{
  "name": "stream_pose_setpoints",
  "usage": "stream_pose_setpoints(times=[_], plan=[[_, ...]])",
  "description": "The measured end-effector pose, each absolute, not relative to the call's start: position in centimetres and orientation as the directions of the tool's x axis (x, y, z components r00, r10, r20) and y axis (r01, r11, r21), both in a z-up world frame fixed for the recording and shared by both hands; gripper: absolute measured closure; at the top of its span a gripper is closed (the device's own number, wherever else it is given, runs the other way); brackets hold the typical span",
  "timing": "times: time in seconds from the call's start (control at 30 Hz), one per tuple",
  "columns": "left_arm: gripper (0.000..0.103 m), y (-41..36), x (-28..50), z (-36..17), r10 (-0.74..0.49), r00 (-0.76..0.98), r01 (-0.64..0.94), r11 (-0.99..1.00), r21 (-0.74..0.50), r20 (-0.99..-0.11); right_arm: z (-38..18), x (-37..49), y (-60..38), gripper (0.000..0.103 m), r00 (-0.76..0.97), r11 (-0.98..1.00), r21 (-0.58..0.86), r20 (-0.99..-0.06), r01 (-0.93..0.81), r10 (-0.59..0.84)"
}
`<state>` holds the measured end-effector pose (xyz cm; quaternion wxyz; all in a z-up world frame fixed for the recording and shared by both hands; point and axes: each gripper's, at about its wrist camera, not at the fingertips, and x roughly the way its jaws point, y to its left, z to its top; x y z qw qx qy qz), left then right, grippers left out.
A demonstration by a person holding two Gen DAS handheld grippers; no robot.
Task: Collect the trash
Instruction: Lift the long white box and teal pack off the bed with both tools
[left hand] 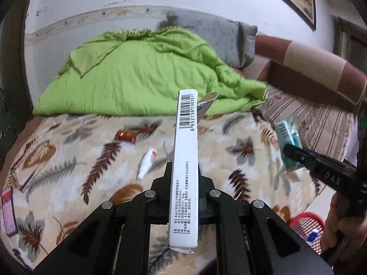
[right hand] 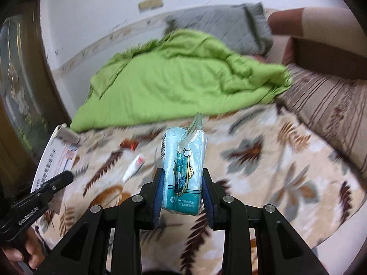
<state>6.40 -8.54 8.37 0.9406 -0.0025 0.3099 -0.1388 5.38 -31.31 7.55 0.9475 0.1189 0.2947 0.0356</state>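
Note:
My left gripper (left hand: 183, 171) is shut on a long white medicine box (left hand: 184, 160) with a barcode, held above the bed; the box also shows at the left of the right wrist view (right hand: 55, 155). My right gripper (right hand: 182, 183) is shut on a teal tissue packet (right hand: 183, 167), which also shows at the right of the left wrist view (left hand: 287, 137). On the leaf-patterned blanket (left hand: 240, 160) lie a small white tube (left hand: 146, 162), also in the right wrist view (right hand: 134, 166), and a red-orange wrapper (left hand: 125, 136).
A green quilt (left hand: 149, 73) and grey pillow (left hand: 218, 34) lie at the bed's far side. A red basket (left hand: 307, 226) stands on the floor at lower right. A pink-covered item (left hand: 8, 210) rests at the bed's left edge. A brown headboard (left hand: 321, 68) is at right.

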Motion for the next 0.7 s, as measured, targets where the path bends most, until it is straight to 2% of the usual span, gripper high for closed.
stream_pose_setpoints(times=[0.2,0.47,0.7], plan=[[0.090,-8.7,5.1,9.1,-0.254,0.785,0.255,0.964,-0.078,-0.566,9.1,4.0,-31.6,0.070,0.840,0.962,0.273,-0.516,-0.027,0.170],[0.090,-5.3,6.0,5.3,-0.177,0.756,0.131,0.984,-0.120,-0.630,3.3,3.4,-25.4,0.070,0.732,0.938,0.311,-0.603,-0.151,0.318],[0.090,-1.2,7.7,6.3,-0.147,0.773,0.037,0.982,-0.187,-0.618,0.6,2.1,-21.1,0.070,0.673,0.930,0.272,-0.642,-0.249,0.368]])
